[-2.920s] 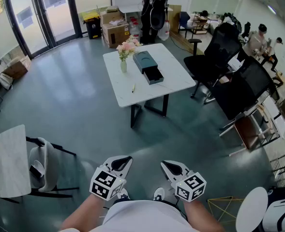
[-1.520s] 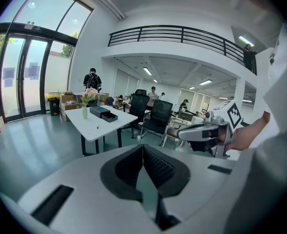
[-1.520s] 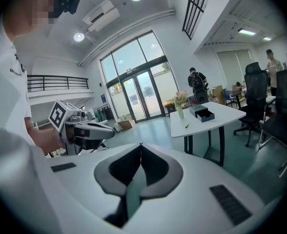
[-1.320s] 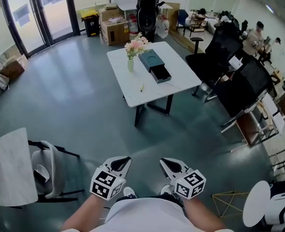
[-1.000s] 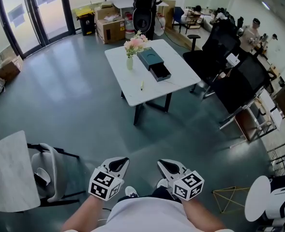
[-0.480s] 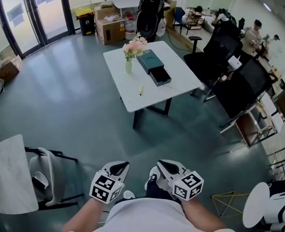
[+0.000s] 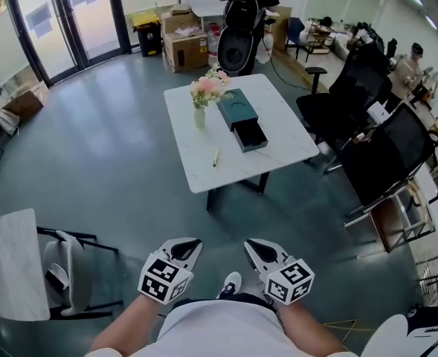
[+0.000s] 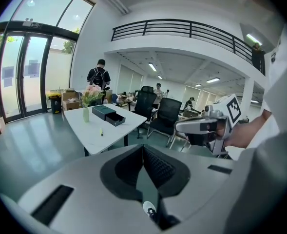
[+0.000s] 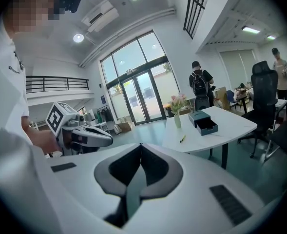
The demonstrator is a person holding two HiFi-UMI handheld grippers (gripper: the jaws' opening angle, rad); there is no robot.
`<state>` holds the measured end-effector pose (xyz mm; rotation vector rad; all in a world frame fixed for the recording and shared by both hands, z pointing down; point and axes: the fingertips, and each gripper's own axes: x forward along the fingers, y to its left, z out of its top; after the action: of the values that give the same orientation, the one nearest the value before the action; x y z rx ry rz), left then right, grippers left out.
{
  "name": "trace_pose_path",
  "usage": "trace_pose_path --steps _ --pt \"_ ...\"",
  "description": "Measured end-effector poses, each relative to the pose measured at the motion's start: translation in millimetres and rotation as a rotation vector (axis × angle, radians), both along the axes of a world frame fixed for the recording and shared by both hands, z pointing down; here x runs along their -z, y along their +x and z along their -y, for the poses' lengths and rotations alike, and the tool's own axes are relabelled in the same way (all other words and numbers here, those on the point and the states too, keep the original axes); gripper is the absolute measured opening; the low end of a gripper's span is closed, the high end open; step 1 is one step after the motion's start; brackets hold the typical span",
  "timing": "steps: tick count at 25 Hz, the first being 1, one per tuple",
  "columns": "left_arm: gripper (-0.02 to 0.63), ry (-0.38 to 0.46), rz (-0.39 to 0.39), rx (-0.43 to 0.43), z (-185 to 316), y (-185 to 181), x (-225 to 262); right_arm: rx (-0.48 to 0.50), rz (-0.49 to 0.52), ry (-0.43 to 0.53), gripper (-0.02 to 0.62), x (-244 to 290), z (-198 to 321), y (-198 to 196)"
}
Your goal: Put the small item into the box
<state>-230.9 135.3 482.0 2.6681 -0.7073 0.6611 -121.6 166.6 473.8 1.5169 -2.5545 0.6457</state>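
Both grippers closed and empty, well back from the table.
My left gripper (image 7: 189,245) and right gripper (image 7: 255,245) sit side by side at my waist, each with its jaws pressed together on nothing. Well ahead stands the white table (image 7: 233,171). The small yellow item (image 7: 215,158) lies on it, apart from the dark box (image 7: 237,110), whose drawer (image 7: 251,135) is pulled out. A vase (image 7: 199,116) of flowers stands just beside the box.

I see dark teal box (image 7: 237,110) flat on table (image 7: 192,143), drawer (image 7: 252,135) pulled open — small yellowish item (image 7: 216,158) lying nearby, apart.
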Motion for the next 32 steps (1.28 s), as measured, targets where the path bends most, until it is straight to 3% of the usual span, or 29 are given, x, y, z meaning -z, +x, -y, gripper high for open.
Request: trace_pose_path --steps 10,17,24,32 --pt "0.017 0.005 0.038 -0.038 33 104 -10 -0.012 0.003 -0.029 0.015 -17 14 91" --pt "0.017 0.005 0.049 -0.056 53 140 -14 -0.037 0.009 -0.039 0.015 -21 14 118" --pt "0.017 -0.012 0.041 -0.107 85 175 -27 -0.136 -0.009 -0.059 0.015 -29 34 169" --pt "0.017 -0.026 0.054 -0.095 164 211 -43 -0.171 -0.021 -0.083 0.015 -35 91 213"
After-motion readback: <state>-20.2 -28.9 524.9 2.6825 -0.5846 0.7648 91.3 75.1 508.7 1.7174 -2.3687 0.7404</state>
